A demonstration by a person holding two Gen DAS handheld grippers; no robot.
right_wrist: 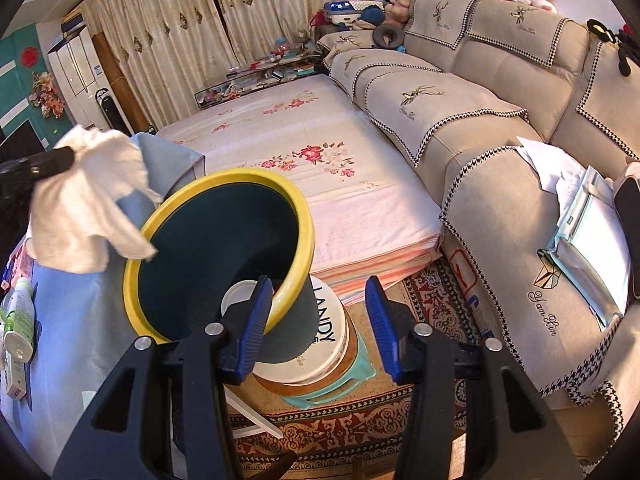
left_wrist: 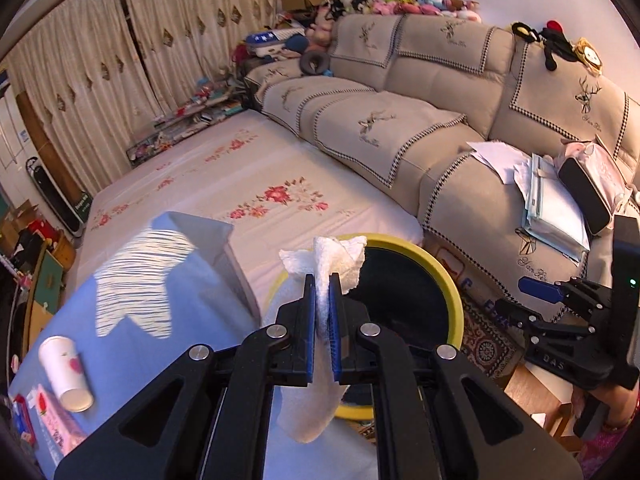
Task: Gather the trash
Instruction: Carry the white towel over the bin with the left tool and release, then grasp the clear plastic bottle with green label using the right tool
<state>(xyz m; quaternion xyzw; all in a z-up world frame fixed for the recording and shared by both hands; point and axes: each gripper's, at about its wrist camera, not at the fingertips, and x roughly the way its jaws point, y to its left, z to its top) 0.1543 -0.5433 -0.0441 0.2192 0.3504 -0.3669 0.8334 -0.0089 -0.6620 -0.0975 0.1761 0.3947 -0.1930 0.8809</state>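
Note:
My left gripper [left_wrist: 322, 280] is shut on a crumpled white tissue [left_wrist: 334, 258], which hangs down between the blue pads. It hovers at the near-left rim of a yellow-rimmed dark bin [left_wrist: 440, 264]. In the right wrist view the same tissue [right_wrist: 88, 200] dangles from the left gripper [right_wrist: 60, 160] just left of the bin [right_wrist: 224, 180]. A white round item [right_wrist: 238, 296] lies at the bin's bottom. My right gripper [right_wrist: 320, 284] is open beside the bin's near rim with nothing gripped; it also shows right of the bin [left_wrist: 520, 300]. A paper cup [left_wrist: 66, 372] lies on the blue tablecloth.
The blue-clothed table [left_wrist: 132, 344] holds a pink packet [left_wrist: 56, 420] and a bottle [right_wrist: 18, 320]. The bin stands by a white bucket [right_wrist: 328, 332] on a patterned rug [right_wrist: 360, 420]. A floral mattress [right_wrist: 320, 168] and a beige sofa [right_wrist: 500, 128] with papers lie beyond.

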